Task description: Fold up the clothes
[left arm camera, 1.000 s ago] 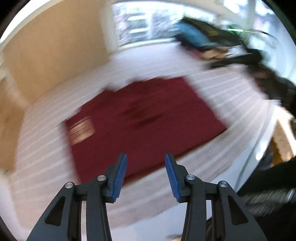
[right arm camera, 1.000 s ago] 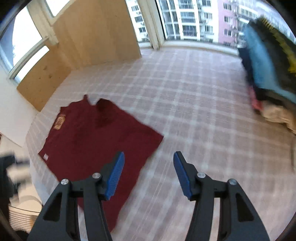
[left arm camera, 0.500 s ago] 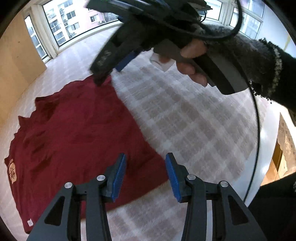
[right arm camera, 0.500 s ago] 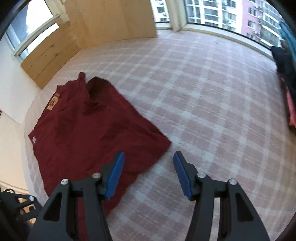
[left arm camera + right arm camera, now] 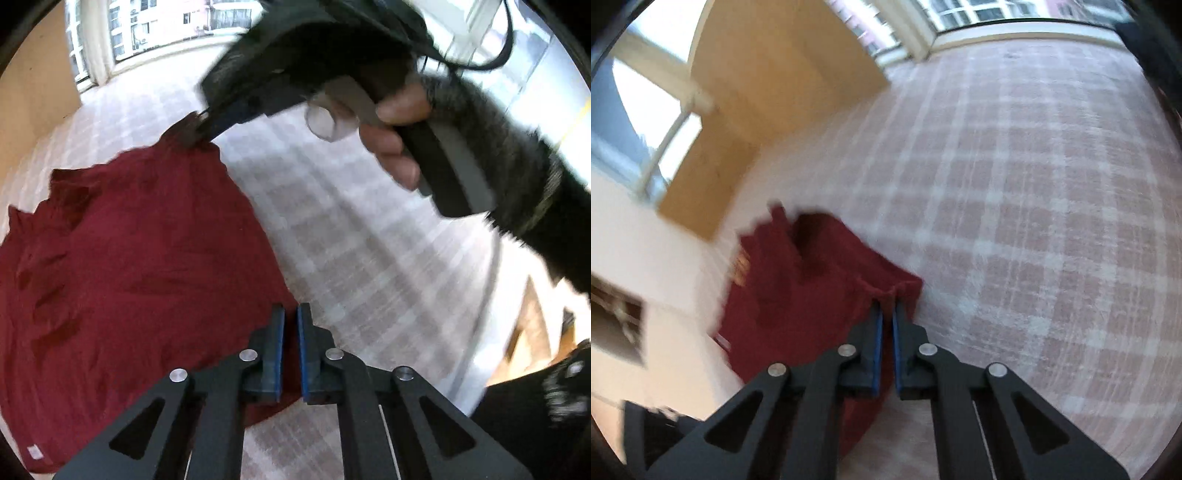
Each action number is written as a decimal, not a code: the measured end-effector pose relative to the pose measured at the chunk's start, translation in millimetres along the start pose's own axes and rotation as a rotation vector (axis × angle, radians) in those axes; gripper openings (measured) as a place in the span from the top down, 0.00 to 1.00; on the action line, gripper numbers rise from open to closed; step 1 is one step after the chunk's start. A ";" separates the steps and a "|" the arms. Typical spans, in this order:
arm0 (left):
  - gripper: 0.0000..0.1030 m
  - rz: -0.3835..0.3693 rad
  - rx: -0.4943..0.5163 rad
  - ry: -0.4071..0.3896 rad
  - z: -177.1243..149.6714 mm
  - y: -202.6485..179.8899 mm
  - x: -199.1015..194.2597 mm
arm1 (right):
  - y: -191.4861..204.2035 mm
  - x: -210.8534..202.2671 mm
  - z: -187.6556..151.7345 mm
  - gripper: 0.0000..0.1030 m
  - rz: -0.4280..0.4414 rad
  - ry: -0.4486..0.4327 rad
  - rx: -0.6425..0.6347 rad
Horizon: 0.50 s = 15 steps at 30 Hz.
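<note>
With each hand-held gripper, left [image 5: 290,325] and right [image 5: 886,314], pinched shut on a corner of the red shirt [image 5: 129,266] spread on the checked bed [image 5: 1015,221], lift both corners evenly, keeping that edge taut.

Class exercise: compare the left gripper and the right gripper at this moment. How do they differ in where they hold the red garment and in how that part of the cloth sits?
The left gripper pinches the red garment at its near corner, low on the checked bed cover; the right gripper pinches the far corner. The left gripper's corner looks flat; the right gripper's corner is pulled into a raised peak. Both have blue pads and are shut on the cloth.
</note>
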<state>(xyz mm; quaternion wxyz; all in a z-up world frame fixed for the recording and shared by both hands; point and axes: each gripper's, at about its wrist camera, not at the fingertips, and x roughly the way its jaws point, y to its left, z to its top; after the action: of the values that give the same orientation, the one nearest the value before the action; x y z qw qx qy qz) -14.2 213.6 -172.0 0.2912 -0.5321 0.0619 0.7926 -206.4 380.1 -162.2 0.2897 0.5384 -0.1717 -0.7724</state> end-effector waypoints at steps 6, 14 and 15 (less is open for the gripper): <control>0.95 0.011 -0.154 -0.134 -48.7 68.6 -66.6 | 71.2 -29.8 27.8 0.95 0.066 -0.098 -0.036; 0.96 0.025 -0.360 -0.314 -113.6 160.0 -155.4 | 250.2 48.4 68.9 0.95 0.112 -0.072 -0.253; 0.96 0.028 -0.387 -0.323 -124.5 174.0 -162.0 | 269.9 65.7 71.2 0.95 0.110 -0.053 -0.278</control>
<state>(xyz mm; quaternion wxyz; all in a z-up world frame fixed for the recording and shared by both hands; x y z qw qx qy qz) 37.3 -44.5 -119.4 0.1789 -0.4437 -0.1310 0.8683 -218.4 126.5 -28.8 0.3989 0.4624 -0.0998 -0.7856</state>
